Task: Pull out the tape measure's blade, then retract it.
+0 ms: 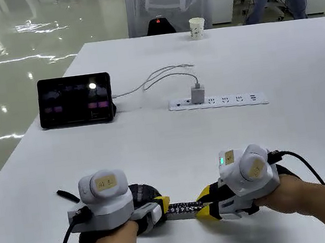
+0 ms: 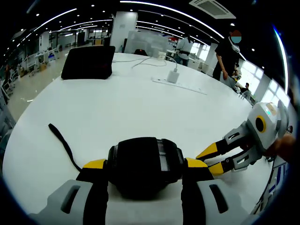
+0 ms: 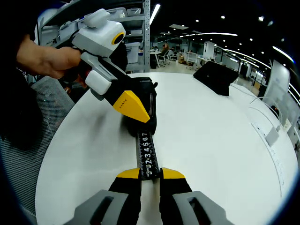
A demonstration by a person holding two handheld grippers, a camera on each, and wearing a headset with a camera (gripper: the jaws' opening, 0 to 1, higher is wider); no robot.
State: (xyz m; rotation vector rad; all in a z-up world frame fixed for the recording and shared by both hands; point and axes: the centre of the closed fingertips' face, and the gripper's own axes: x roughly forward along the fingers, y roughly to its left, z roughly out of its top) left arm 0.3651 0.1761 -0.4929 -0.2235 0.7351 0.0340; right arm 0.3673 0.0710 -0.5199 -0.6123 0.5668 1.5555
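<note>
A black tape measure (image 2: 145, 164) sits on the white table, and my left gripper (image 2: 145, 165) is shut on its case from both sides. A short length of its black blade (image 3: 146, 154) with white numerals runs out of the case (image 3: 143, 101) toward my right gripper (image 3: 150, 174), which is shut on the blade's end. In the head view the left gripper (image 1: 153, 211) holds the case (image 1: 145, 197) and the right gripper (image 1: 203, 203) holds the blade (image 1: 182, 208), the two close together near the table's front edge. A black wrist strap (image 2: 63, 143) trails from the case.
A black tablet (image 1: 76, 100) stands at the back left. A white power strip (image 1: 218, 100) with a plugged charger (image 1: 197, 91) and cables lies mid-table. A paper cup (image 1: 197, 27) sits at the far edge. People stand beyond the table.
</note>
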